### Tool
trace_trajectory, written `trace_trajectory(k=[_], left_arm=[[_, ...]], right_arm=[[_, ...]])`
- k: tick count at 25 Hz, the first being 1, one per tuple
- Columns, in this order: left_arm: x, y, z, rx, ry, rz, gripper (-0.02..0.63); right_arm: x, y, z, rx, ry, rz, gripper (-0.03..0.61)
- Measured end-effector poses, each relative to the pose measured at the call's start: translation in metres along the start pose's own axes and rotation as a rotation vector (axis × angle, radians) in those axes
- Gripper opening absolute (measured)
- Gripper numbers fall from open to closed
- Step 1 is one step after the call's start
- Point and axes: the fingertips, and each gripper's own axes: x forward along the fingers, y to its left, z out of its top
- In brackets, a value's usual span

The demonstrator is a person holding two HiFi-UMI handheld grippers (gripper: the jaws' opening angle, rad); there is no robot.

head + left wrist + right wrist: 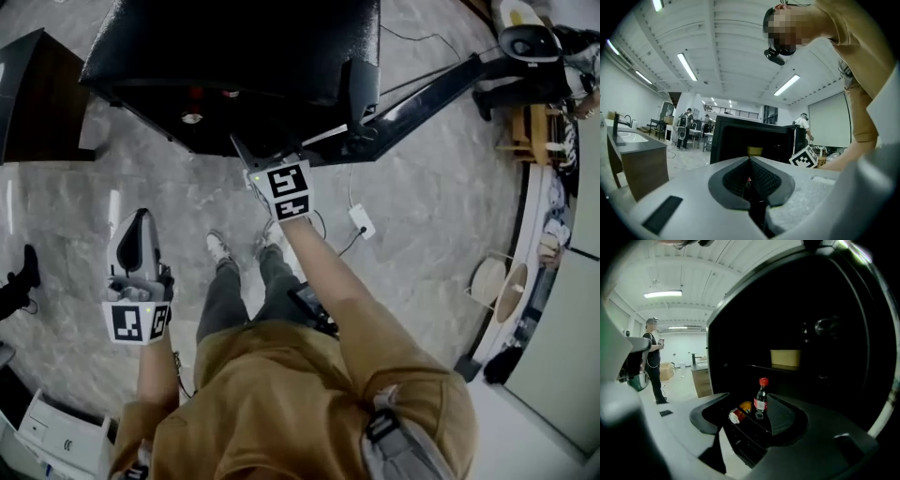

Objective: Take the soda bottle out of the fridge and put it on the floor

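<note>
The soda bottle (761,398), dark with a red cap and red label, stands upright on a low rack inside the black fridge (234,56). The fridge door (422,98) is swung open to the right. My right gripper (747,404) is open at the fridge's mouth; the bottle shows between its jaws but farther in, untouched. In the head view the right gripper (248,161) reaches under the fridge's front edge. My left gripper (141,217) hangs over the floor to the left, shut and empty. In its own view the left gripper (750,160) faces the fridge (754,140).
A tipped can (736,416) and an orange object (746,406) lie beside the bottle. A yellow box (785,357) sits on the shelf above. A power strip (361,221) with a cable lies on the marble floor. A dark cabinet (37,94) stands at left.
</note>
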Motion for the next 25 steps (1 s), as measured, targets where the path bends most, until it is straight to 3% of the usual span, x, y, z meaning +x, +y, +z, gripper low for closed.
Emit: trace_trajectory(k=[10,25], left_arm=[[0.03,0.029,-0.066,-0.049,-0.003,0.009,0.0],[0.043,0.036,-0.094,-0.091,-0.032,0.023,0.0]], right_arm=[[0.1,-0.037,-0.057,0.015,0.013,-0.058,0.278],[0.156,-0.053,-0.055,-0.019,-0.014,-0.045,0.296]])
